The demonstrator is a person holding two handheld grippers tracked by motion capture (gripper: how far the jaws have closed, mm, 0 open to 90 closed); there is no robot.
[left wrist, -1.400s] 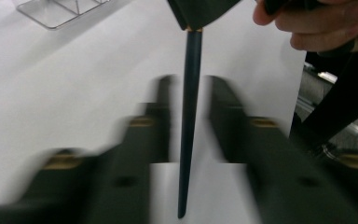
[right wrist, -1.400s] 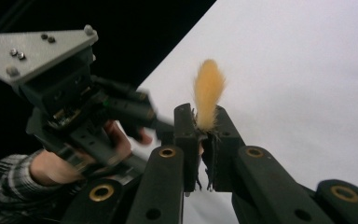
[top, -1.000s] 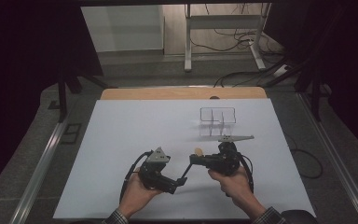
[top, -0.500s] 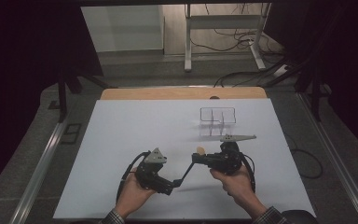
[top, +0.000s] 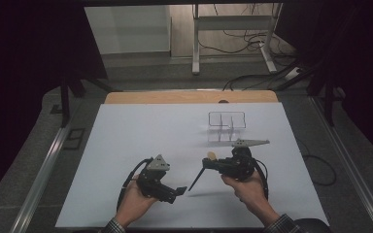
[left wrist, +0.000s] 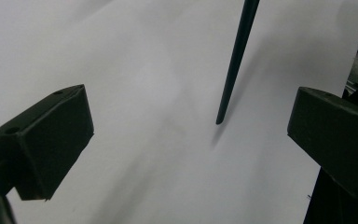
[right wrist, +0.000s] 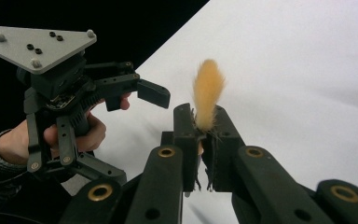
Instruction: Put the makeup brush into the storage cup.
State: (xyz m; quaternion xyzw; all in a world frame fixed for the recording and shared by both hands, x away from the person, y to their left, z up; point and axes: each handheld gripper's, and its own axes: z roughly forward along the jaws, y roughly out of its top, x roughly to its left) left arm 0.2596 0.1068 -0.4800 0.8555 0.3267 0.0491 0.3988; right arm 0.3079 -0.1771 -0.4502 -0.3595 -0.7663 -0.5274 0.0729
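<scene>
My right gripper [top: 209,163] is shut on a small brush just below its tuft. The orange-tan bristles [right wrist: 208,95] stick up past the closed jaws [top: 211,155]. The brush's thin dark handle [top: 195,178] slants down and left toward the white table, ending just above it. My left gripper [top: 178,191] is open near the front of the table, jaws pointing right at the handle's tip. In the left gripper view the tapered handle [left wrist: 233,65] hangs between the wide-apart jaws and touches neither, its shadow on the tabletop below.
A small clear rack [top: 227,121] with dividers stands on the white tabletop [top: 141,131] behind the right hand. A wooden strip [top: 175,97] edges the far side. Metal rails run along both table sides, and cables lie on the floor beyond.
The left gripper has drifted slightly left and toward the front edge. The right gripper, still holding the brush, has barely moved.
</scene>
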